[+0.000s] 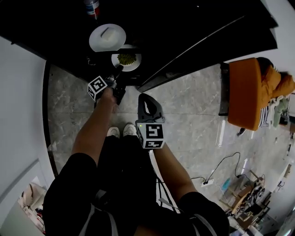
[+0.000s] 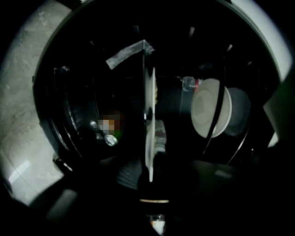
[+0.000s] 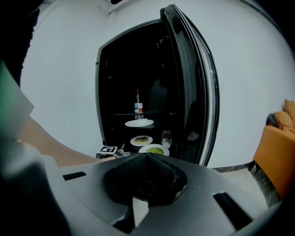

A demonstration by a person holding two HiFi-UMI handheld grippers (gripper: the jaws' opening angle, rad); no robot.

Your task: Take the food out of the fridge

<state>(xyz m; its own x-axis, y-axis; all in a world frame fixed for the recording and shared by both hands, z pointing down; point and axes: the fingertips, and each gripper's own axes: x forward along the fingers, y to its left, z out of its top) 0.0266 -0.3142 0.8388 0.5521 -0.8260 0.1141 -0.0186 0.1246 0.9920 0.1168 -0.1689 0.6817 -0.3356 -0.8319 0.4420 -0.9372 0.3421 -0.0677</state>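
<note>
In the fridge (image 3: pixel 115 83), a plate of greens (image 1: pixel 126 59) sat lowest, a white plate (image 1: pixel 107 37) with a pale lump above it and a bottle (image 1: pixel 92 7) higher still. My left gripper (image 1: pixel 118 70) had its fingers (image 2: pixel 127 175) spread about the greens plate's rim, edge-on in its own view. Only the right gripper view showed a third plate (image 3: pixel 141 140) of yellowish food. My right gripper (image 1: pixel 146 99) hung outside, fingers (image 3: pixel 129 179) pressed together, empty.

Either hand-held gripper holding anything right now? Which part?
Nothing held: left hand-held gripper is open around the near rim of the green-food plate; right hand-held gripper is shut, empty.
</note>
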